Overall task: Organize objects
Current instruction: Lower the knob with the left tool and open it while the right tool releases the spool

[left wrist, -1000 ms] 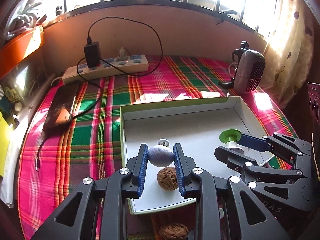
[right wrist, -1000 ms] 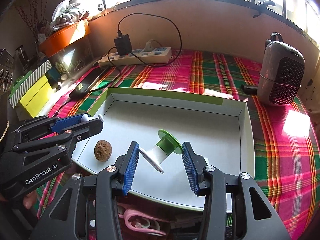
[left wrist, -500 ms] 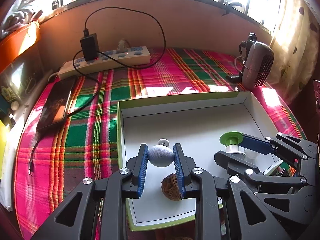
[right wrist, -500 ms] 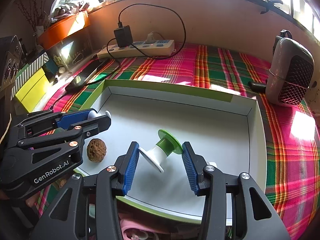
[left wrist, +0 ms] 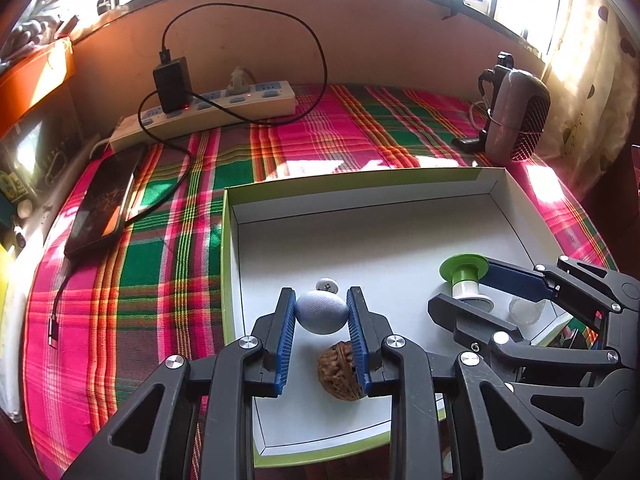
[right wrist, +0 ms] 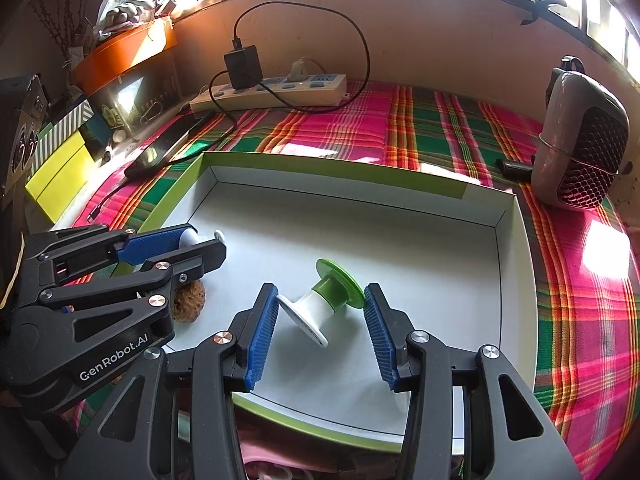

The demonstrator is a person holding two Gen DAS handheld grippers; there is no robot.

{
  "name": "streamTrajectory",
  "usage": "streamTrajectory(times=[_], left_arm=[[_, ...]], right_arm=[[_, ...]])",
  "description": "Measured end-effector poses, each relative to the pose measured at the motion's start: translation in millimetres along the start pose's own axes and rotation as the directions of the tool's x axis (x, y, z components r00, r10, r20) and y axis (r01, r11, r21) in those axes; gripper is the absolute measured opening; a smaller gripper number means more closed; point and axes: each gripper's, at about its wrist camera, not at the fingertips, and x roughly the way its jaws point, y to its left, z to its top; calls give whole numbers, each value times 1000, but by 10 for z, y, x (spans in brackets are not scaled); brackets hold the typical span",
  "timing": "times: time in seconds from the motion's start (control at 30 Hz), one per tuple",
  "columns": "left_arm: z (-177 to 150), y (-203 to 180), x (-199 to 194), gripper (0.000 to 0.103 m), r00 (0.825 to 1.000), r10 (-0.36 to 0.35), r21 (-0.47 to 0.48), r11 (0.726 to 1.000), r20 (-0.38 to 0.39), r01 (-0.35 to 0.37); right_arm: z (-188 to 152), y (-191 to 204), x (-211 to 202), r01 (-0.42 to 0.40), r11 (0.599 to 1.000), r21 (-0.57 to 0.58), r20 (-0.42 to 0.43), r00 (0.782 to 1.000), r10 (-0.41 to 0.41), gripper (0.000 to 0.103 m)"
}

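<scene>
Landmark: shallow white box point(left wrist: 516, 216) with green outer rim, lying on the plaid-covered surface point(left wrist: 320, 136).
Left hand-held gripper point(left wrist: 321, 314): closed on a pale blue egg-shaped object point(left wrist: 321, 312); both blue pads press its sides; it hangs over the box's near-left part.
Right hand-held gripper point(right wrist: 320, 312): clamped on a spool point(right wrist: 322, 306) with one green flange and one white flange; the flanges meet the pads, the spool is tilted, and it is held over the box's near-middle.
Walnut point(left wrist: 340, 372): on the box floor, below the left hand-held gripper's pads, near the box's front-left corner.
Small white knob-like piece point(left wrist: 327, 285): on the box floor, just beyond the egg-shaped object; what it is cannot be told.
Clear rounded item point(left wrist: 526, 310): at the box's near-right edge, partly hidden by the right hand-held gripper.
Power strip point(left wrist: 208, 110): beyond the box's far-left corner, against the wall, with a black adapter point(left wrist: 171, 84) plugged in.
Phone point(left wrist: 102, 204): flat on the cloth, left of the box.
Small grey heater point(left wrist: 516, 116): upright, beyond the box's far-right corner.
</scene>
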Motion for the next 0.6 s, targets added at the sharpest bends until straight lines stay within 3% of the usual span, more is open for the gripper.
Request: streamTrajectory(times=[0.6], left_arm=[[-6,-24,16,24,1000,8,9,1000,-4,-8]], right_arm=[[-13,-15,25,14,1000,3,-13,1000,-14,46]])
